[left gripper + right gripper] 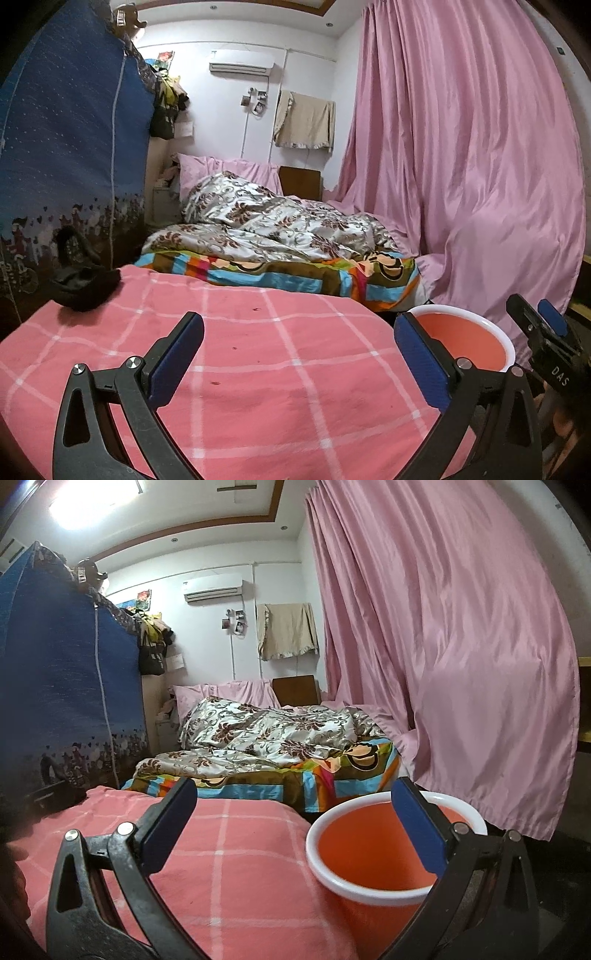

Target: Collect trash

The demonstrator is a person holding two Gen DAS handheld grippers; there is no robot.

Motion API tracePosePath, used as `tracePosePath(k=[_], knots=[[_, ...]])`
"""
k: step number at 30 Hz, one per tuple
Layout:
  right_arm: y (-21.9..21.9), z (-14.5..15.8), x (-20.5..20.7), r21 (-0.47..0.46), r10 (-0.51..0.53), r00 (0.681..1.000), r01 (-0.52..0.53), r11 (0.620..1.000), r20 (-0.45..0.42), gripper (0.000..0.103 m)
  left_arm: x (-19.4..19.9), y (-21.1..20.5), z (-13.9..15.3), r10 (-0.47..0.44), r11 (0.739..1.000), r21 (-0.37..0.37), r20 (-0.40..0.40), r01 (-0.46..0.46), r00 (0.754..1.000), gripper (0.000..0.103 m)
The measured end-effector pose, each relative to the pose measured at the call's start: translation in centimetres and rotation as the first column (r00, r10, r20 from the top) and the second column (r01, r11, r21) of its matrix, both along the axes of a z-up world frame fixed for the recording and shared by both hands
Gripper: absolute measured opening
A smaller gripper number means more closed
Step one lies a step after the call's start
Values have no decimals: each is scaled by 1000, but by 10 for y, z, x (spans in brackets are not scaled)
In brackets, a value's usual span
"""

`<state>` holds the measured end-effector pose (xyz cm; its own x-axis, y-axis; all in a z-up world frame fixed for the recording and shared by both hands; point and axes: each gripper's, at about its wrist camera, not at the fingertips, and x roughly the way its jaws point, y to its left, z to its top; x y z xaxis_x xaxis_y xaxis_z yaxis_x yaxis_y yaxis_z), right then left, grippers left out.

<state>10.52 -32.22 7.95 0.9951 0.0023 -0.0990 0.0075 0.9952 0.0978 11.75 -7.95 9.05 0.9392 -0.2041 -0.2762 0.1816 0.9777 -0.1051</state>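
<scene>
Both the left gripper (299, 354) and right gripper (295, 827) hang spread wide and empty over the pink blanket (258, 350), beside the orange bin (369, 853).

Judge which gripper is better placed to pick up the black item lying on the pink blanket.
Left, probably. The left gripper, open, faces the black item on the pink blanket; the right gripper, also open, hangs by the orange bin.
</scene>
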Motion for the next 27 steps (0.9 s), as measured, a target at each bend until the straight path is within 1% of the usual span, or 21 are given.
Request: tracePosePath(k=[7,13,17,22,25,27], knots=[[15,-7,-20,-8,23,1000,-22,1000,21,103,-21,13,-8,15,1000,17,17,-16,1000,101],[31,-11,-35,-30,56,998,-55,998,31,103,-40,27,-20,48,999,7,2,-48,999,101],[42,-16,-48,-34,76,997,-75,997,23,103,-55,36,-28,70,998,0,-10,-70,997,101],[50,-26,-69,-26,81,997,-81,996,6,103,-76,43,-39,86,996,27,-8,-85,996,101],[53,-29,-81,-26,80,997,-80,996,16,103,-86,46,-43,97,994,50,5,-97,995,101],[55,-30,-88,-23,79,997,-78,997,24,103,-93,50,-48,105,993,52,7,-105,994,101]])
